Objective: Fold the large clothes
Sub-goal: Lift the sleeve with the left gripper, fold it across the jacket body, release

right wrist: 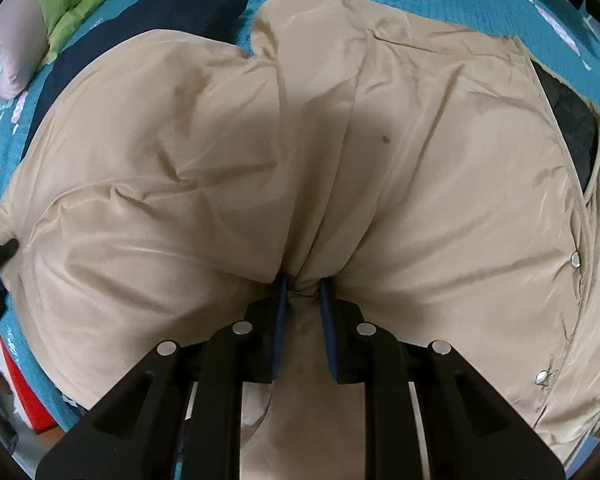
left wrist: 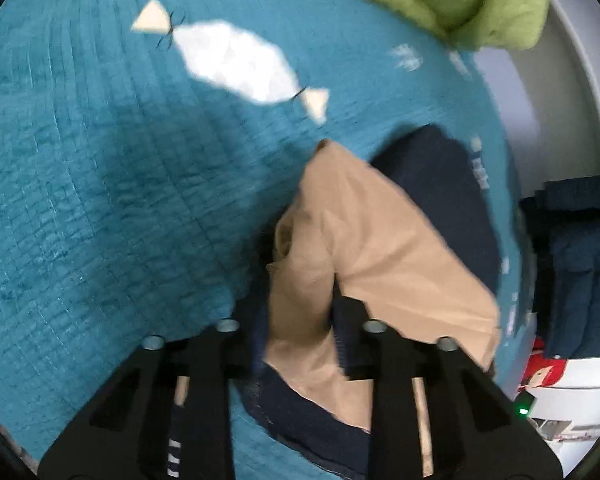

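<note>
Mid-fold now: the right gripper (right wrist: 303, 286) pinches a bunched ridge of the tan coat (right wrist: 228, 152), which lies puffy and glossy on the quilted teal bed (left wrist: 100, 208). The left gripper (left wrist: 300, 340) looks clamped on the coat's edge, though blur hides it. Next: carry both across evenly.

free: teal bedspread (left wrist: 100, 200) left | blocked: tan jacket (right wrist: 260, 140), green pillow (left wrist: 460, 0)
</note>
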The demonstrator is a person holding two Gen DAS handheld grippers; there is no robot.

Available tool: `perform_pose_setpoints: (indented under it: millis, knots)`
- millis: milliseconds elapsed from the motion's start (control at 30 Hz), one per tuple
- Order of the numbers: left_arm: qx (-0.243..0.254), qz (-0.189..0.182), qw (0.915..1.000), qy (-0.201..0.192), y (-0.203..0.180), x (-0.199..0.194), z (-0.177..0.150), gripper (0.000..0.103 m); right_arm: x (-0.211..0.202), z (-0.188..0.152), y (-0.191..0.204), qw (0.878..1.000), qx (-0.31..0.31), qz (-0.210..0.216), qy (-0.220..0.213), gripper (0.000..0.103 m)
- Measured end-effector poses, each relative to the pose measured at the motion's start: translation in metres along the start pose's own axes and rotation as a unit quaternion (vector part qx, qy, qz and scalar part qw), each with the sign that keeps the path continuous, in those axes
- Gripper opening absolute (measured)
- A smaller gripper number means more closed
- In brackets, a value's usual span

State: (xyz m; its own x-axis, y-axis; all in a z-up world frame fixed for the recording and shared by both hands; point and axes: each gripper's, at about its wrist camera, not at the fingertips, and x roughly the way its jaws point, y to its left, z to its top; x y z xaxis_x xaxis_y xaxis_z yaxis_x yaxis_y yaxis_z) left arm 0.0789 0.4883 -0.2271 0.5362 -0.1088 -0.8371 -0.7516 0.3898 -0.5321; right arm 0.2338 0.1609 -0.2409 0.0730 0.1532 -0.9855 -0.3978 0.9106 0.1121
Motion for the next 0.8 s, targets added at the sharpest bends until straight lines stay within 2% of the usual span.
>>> perform_pose_setpoints:
  millis: [133,267,400,533,667,800]
  knots:
    - [0.045,-0.003,0.998,-0.044,-0.023,-0.034,-0.008,0.021,-0.005,-0.006,-0.003,1.0,0.007,0.018,-0.011,0.017]
    - [0.071,-0.002,0.9945,-0.077,-0.048,-0.07,-0.017,0.021,-0.017,-0.01,-0.008,0.999,-0.005,0.012,-0.032,0.019]
    - [0.136,-0.014,0.9827,-0.124,-0.081,-0.109,-0.036,0.021,-0.047,-0.017,-0.01,0.997,0.006,0.036,-0.063,0.019]
    - [0.169,-0.037,0.9754,-0.136,-0.12,-0.133,-0.061,0.021,-0.091,-0.029,-0.024,0.992,-0.017,0.031,-0.12,0.019]
    - [0.23,-0.056,0.9593,-0.154,-0.173,-0.149,-0.092,0.021,-0.129,-0.046,-0.05,0.986,-0.008,0.035,-0.165,0.019]
    - [0.284,-0.09,0.9447,-0.136,-0.226,-0.152,-0.13,0.021,-0.16,-0.067,-0.085,0.977,0.019,0.025,-0.211,0.019]
